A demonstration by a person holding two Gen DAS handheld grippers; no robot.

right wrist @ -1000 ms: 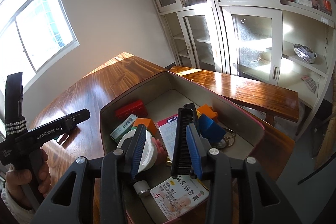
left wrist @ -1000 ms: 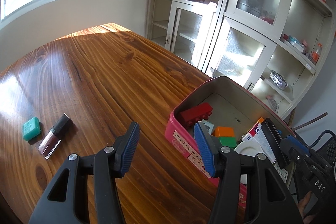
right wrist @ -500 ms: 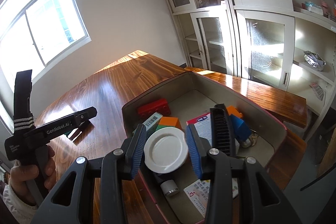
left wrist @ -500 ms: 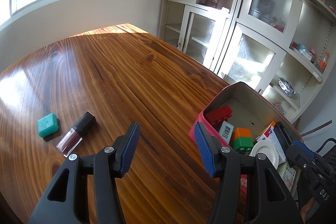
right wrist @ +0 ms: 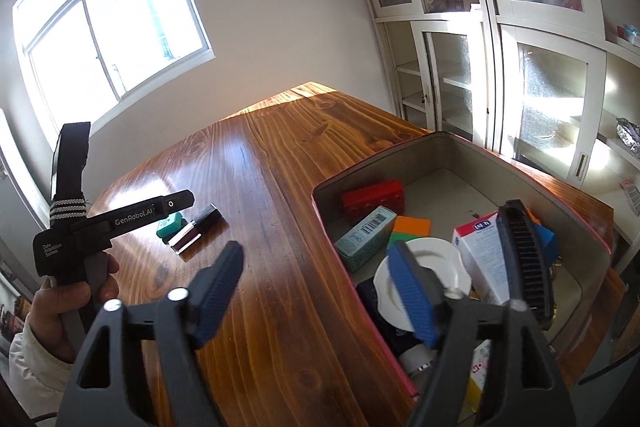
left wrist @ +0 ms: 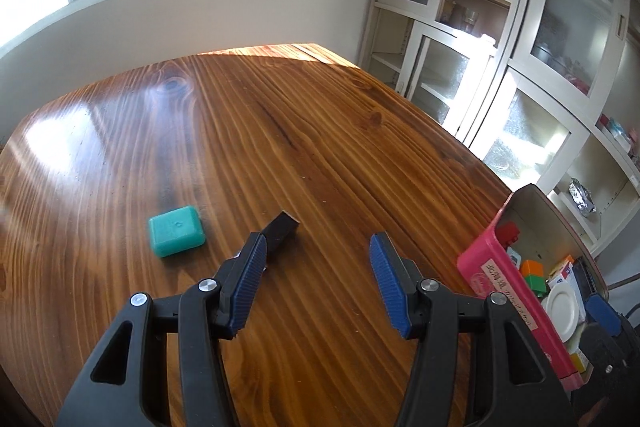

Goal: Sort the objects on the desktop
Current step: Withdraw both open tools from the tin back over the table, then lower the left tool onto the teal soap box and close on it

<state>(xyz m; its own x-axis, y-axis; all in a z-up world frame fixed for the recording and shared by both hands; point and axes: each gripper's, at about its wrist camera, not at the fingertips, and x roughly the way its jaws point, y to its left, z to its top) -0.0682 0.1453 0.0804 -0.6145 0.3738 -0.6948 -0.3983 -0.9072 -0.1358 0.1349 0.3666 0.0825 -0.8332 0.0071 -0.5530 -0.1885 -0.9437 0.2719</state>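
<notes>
The left gripper (left wrist: 316, 259) hovers over the wooden surface (left wrist: 280, 131) with its fingers (left wrist: 250, 273) parted and nothing between them; just ahead lie a teal case (left wrist: 176, 231) and a dark lip-gloss tube (left wrist: 282, 225), side by side, well in from the surface's edges; the right gripper (right wrist: 316, 267) has its fingers (right wrist: 412, 291) opening, empty, over the near rim of a pink tin (right wrist: 362, 301) at the surface's right edge; inside lie a white lid (right wrist: 438, 267), a red block (right wrist: 372, 197) and a black comb (right wrist: 524, 259).
</notes>
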